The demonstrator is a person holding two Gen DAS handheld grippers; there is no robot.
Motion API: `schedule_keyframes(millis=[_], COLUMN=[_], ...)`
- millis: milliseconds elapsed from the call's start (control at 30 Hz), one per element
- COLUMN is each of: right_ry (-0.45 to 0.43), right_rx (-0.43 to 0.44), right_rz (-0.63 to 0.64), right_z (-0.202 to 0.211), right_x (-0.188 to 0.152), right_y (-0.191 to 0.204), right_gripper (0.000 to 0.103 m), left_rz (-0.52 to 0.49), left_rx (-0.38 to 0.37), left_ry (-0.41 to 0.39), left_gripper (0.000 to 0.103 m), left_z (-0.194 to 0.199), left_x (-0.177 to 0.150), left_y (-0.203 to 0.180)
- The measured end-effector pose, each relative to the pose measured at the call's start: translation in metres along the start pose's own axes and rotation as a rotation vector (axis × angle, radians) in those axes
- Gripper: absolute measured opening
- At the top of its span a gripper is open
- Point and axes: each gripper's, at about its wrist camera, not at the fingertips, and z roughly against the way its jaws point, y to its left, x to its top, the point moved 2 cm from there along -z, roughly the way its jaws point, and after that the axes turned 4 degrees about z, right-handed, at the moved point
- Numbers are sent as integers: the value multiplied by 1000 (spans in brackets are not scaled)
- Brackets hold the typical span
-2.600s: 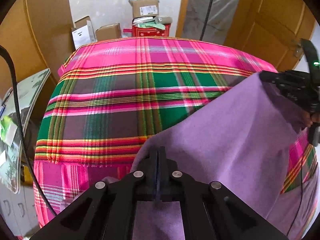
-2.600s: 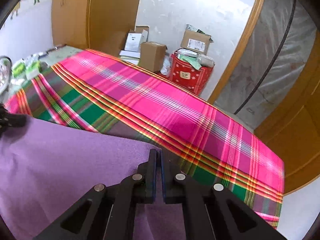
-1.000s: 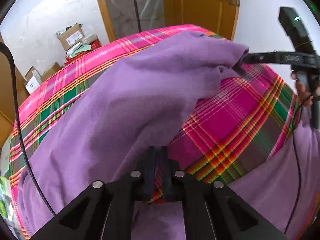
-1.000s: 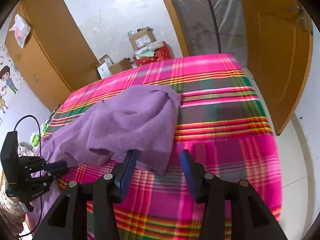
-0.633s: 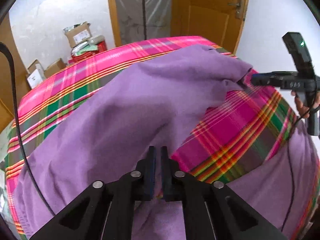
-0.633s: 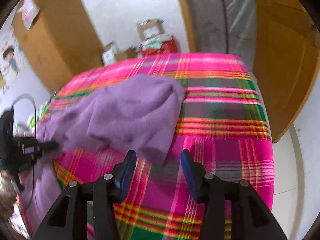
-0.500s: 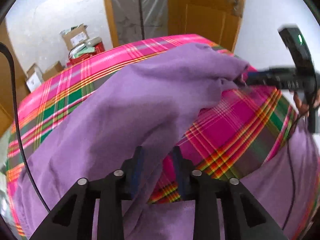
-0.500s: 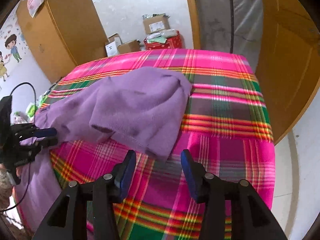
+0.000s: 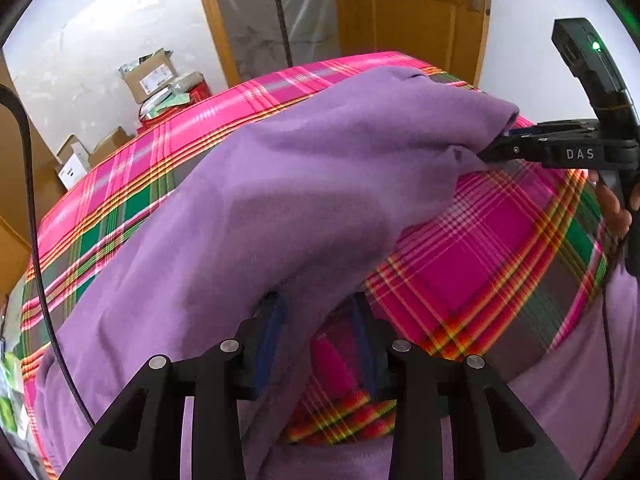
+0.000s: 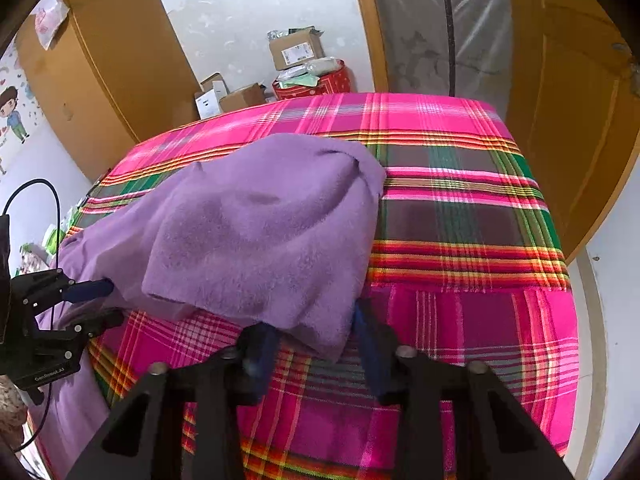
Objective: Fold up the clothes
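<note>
The soft purple fleece garment point(image 9: 280, 208) lies half-folded over a pink, green and orange plaid blanket point(image 9: 500, 248) that covers what looks like a bed.

The left tool point(image 9: 316, 328) has its jaws partly apart, having just opened. A hanging edge of the fleece passes between them, touching the left-hand pad, but nothing is pinched. The bulk of the cloth rises ahead of this tool and to its left; bare plaid lies ahead to its right.

The right tool point(image 10: 316, 344) has been closing its jaws. From the left wrist view its tips appear to nip the folded corner; from its own camera the corner droops between blue pads that stand apart, so I cannot tell whether the grip is made.

The fabric looks light, limp and slightly grippy, so it should sag and drape wherever it is unsupported. Corners and hem edges seem the best holds, both layers pinched together, directly ahead of each tool.
</note>
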Motion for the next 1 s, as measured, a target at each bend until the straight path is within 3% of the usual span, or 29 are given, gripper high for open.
schedule_keyframes(millis=[67, 100, 300, 733, 1000], right_ry=[-6, -10, -64, -182, -218], right_rx=[-18, -26, -85, -312, -424], right_rz=[-3, -3, 35, 141, 344], right_z=[1, 2, 19, 70, 80], right_x=[1, 1, 5, 24, 29], right_y=[-1, -1, 3, 13, 48], right_gripper=[15, 10, 8, 8, 8], left_rz=[14, 27, 98, 197, 275], left_rx=[3, -10, -52, -99, -96], left_ry=[-2, -3, -21, -62, -70], left_gripper=[11, 10, 8, 8, 8], left_z=[1, 2, 12, 41, 48], left_x=[1, 2, 4, 2, -6], left_y=[3, 6, 19, 40, 61])
